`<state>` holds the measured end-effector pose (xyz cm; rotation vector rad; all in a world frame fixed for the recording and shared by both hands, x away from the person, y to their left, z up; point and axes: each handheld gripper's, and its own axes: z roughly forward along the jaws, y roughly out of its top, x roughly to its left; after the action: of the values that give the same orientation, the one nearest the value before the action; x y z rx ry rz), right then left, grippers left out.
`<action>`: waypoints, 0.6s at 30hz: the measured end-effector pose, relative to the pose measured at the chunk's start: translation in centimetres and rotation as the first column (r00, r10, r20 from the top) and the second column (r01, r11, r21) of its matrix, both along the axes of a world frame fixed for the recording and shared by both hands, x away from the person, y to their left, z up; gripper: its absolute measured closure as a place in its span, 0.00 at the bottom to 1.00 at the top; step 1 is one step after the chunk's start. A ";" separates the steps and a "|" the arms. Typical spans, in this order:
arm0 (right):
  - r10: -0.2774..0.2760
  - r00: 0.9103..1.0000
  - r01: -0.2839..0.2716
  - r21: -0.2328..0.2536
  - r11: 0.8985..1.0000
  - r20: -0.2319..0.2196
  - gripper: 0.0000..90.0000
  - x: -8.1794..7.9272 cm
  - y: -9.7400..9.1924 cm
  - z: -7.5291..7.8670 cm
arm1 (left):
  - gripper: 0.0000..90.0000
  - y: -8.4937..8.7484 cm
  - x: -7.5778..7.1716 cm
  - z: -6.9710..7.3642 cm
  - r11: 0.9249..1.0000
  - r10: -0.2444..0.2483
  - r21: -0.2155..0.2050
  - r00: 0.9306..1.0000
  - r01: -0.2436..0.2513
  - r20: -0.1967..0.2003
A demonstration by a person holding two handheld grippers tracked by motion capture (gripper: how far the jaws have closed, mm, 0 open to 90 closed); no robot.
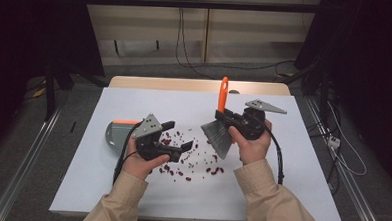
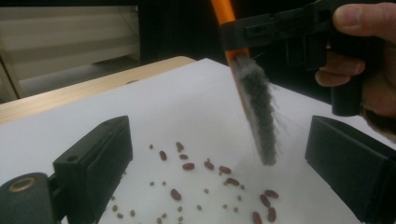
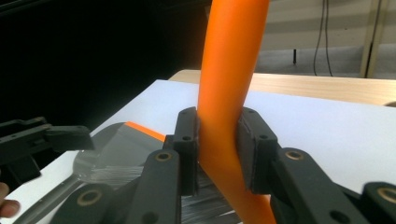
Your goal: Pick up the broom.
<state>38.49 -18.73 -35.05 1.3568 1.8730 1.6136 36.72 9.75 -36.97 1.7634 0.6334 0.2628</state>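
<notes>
At table centre, beans [image 1: 189, 160] lie scattered, small, hard, apt to roll. Right gripper [image 1: 232, 119] at 2 o'clock of them clamps brush [image 1: 219, 133] by stiff orange handle; soft bristles hang above beans. Left gripper [image 1: 175, 135] wide, nothing between jaws. Dustpan [image 1: 114, 133] at 9 o'clock, light, best taken by its handle.

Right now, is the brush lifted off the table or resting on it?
Lifted: the brush hangs with its bristles clear above the beans, its orange handle clamped in the right gripper.

Left hand-held gripper [image 1: 178, 135] agape, right [image 1: 223, 117] clenched.
</notes>
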 end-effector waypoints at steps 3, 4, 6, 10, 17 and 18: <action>0.010 1.000 -0.010 -0.002 1.000 0.009 0.80 0.2 1.0 0.1 | 0.14 -0.4 0.1 0.1 1.000 -0.009 -0.002 1.000 0.009 -0.020; 0.009 1.000 -0.009 0.003 1.000 0.010 0.80 0.3 1.3 0.1 | 0.14 -0.5 0.2 0.0 1.000 -0.010 -0.004 1.000 0.010 -0.029; 0.017 1.000 -0.017 0.007 1.000 0.012 0.80 0.5 1.9 0.1 | 0.17 -0.7 0.4 -0.1 1.000 -0.005 -0.001 0.999 0.005 -0.049; 0.024 1.000 -0.024 0.009 1.000 0.020 0.80 0.5 3.1 0.0 | 0.21 -1.1 0.9 -0.6 1.000 -0.002 0.012 0.997 0.003 -0.083; 0.062 0.998 -0.062 0.014 0.998 0.028 0.80 0.6 5.0 -0.2 | 0.33 -1.7 1.5 -1.1 1.000 0.028 0.014 0.995 -0.026 -0.098; 0.064 0.998 -0.064 0.015 0.998 0.026 0.80 0.6 5.3 -0.2 | 0.40 -1.7 1.5 -1.1 1.000 0.026 0.006 0.995 -0.026 -0.093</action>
<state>39.12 -13.47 -35.26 1.2890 1.9109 1.6717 38.26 8.04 -38.11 1.7806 0.7240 0.2008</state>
